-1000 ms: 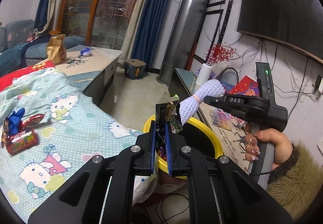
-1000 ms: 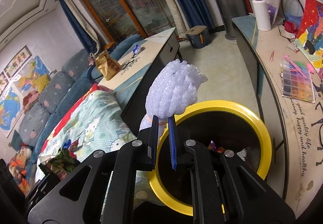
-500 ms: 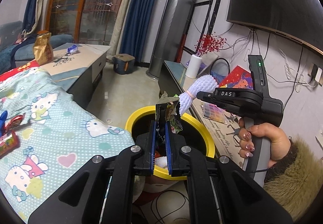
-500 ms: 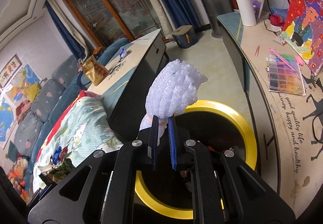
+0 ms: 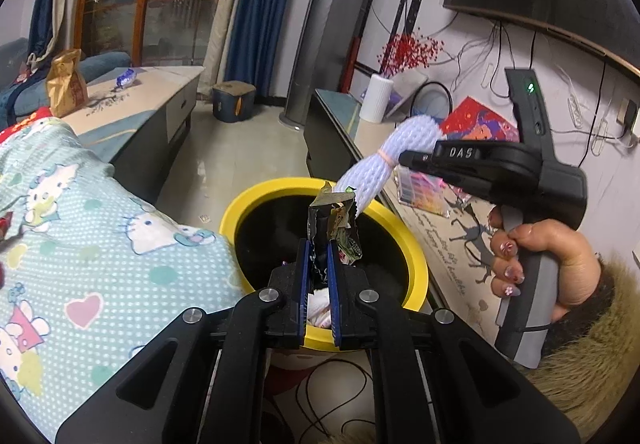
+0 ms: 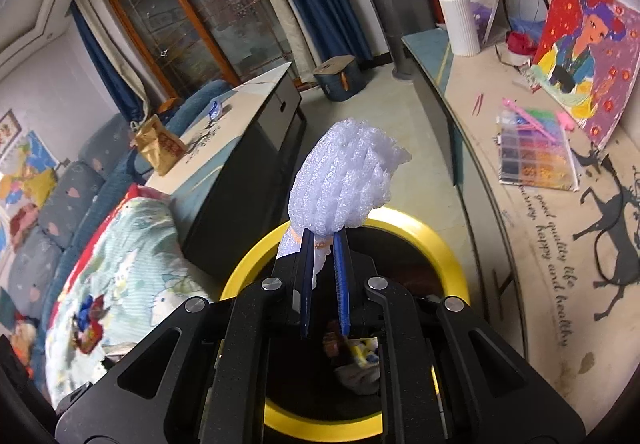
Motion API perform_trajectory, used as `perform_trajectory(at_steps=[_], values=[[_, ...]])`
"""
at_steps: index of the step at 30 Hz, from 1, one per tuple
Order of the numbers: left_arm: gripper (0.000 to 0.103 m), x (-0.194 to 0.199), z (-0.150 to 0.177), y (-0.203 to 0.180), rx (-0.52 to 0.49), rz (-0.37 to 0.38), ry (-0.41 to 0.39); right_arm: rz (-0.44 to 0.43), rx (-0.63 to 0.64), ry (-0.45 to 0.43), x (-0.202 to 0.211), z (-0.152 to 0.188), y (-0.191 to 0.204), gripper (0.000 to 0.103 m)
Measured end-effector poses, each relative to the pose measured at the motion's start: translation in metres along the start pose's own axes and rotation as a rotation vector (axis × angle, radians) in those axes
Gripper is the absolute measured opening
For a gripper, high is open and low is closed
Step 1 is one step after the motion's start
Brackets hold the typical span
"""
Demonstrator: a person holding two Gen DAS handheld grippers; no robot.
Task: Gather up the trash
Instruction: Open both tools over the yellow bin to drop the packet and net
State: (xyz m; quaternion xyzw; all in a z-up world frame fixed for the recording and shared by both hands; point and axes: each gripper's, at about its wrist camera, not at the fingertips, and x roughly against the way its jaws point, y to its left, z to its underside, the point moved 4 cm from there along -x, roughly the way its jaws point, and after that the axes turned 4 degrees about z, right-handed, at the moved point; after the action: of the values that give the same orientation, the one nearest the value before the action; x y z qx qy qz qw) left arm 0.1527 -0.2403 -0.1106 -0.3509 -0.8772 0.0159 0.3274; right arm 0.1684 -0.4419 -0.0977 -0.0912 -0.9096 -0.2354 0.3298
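Both loads hang over the yellow-rimmed bin (image 5: 416,264), so the risk now lies in the release. The left gripper (image 5: 319,264) is clenched on a crumpled dark snack wrapper (image 5: 332,224), held upright above the bin's black mouth; the right gripper (image 6: 323,264) is clamped on the banded neck of a white foam net sleeve (image 6: 344,180), whose puffed end stands above the far rim. The foam is light and its bulk leans toward the rim — let go from here, it could tip outward and land on the floor rather than among the scraps already inside. The wrapper sits nearer the centre and looks safer, though its crinkled foil might cling to a pad. In the left view the two tools are close together, so one could knock the other's load. The cartoon-print blanket (image 5: 100,244) presses against the bin's left side, the long counter (image 6: 532,228) runs along its right, and more wrappers (image 6: 86,318) lie on the blanket, not yet collected
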Motion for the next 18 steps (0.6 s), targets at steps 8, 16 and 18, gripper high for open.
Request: perform_trajectory(at_steps=[8,16,18], values=[[0.010,-0.026,0.004,-0.001,-0.023,0.008,0.044,0.006,0.015,0.060,-0.013,0.007,-0.004,0.011],[0.087,-0.031,0.012,0.008,0.005,-0.003,0.049,0.034,0.000,0.102,-0.021,0.017,-0.006,0.042],[0.092,-0.024,0.012,0.010,0.009,-0.011,0.031,0.030,0.008,0.103,-0.022,0.019,-0.004,0.044]])
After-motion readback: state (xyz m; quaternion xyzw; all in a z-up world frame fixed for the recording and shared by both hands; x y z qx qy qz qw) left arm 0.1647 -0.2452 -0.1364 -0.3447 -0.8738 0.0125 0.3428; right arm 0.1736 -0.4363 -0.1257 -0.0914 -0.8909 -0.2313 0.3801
